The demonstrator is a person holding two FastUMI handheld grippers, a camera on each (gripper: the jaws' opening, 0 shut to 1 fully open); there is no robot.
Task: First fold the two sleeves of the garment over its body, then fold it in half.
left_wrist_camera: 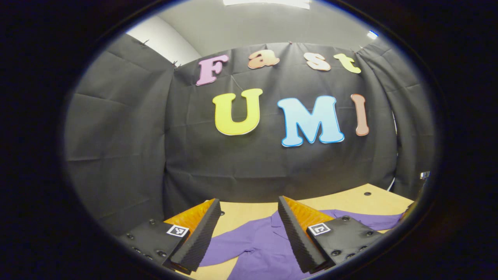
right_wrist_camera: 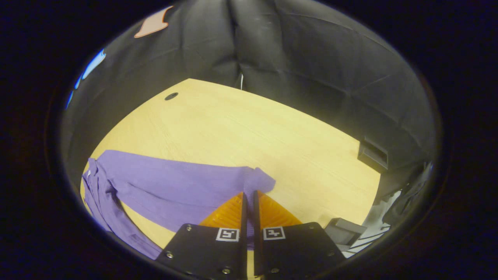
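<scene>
Table [right_wrist_camera: 249, 128]: a pale wood surface bearing the garment, with a small round hole near one far edge.

Garment [left_wrist_camera: 256, 245]: a purple collared shirt lying on the table. In the left gripper view its collar and upper body lie flat between that gripper's fingers, and one sleeve [left_wrist_camera: 365, 219] reaches out sideways toward the table's right edge. In the right gripper view a long sleeve [right_wrist_camera: 175, 186] stretches from the body at the left across the wood, away from the body and not laid over it, with its cuff [right_wrist_camera: 260, 181] at the fingertips.

Progress, as a judgement: this sleeve is not folded over the body, and the visible body shows no halving fold; the far sleeve is too little seen to settle. Carrying this sleeve across would be the step in hand.

Right gripper [right_wrist_camera: 249, 194]: fingers drawn nearly together, only a thin slit between them, with purple cloth showing in the slit near the cuff; it appears to pinch the sleeve end.

Left gripper [left_wrist_camera: 249, 204]: fingers spread wide, raised above the shirt, holding nothing.
</scene>
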